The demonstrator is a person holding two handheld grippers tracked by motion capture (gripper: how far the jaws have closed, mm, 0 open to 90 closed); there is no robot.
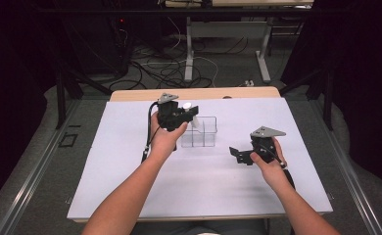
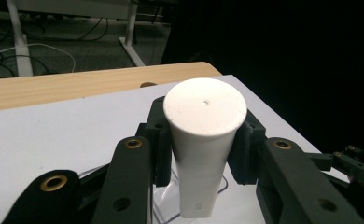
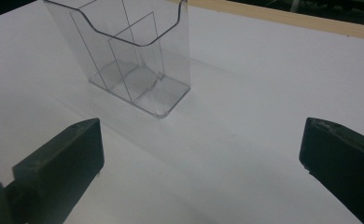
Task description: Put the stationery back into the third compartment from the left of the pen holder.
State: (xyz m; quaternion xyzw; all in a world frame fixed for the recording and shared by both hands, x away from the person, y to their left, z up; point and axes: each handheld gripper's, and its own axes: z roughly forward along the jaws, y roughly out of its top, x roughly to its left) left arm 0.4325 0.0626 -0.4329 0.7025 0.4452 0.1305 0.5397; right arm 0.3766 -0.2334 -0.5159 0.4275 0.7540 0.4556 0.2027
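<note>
Where lettering might sit, near the lower end of the white tube [image 2: 202,154] in the left gripper view, a faint raised mark shows low in the frame's middle, too small to read; no other writing can be made out. That tube is plain matte white, round, wider at its flat top, which has a tiny dimple at its centre, and narrowing downward. Its sides are pinched between the pads of the left gripper [image 2: 202,144], whose jaws are partly closed and pressing on it from both sides, so it stands about upright. In the high view the left gripper [image 1: 183,113] holds the tube [image 1: 190,110] just left of centre, above the left edge of the clear plastic organizer [image 1: 199,132], which stands on the white table cover [image 1: 130,186]. The right gripper [image 1: 238,154] sits right of centre, near the organizer but apart from it, jaws spread wide with nothing between them. In the right gripper view the organizer [image 3: 133,56] fills the upper left, its thin dividers marking off compartments.
</note>
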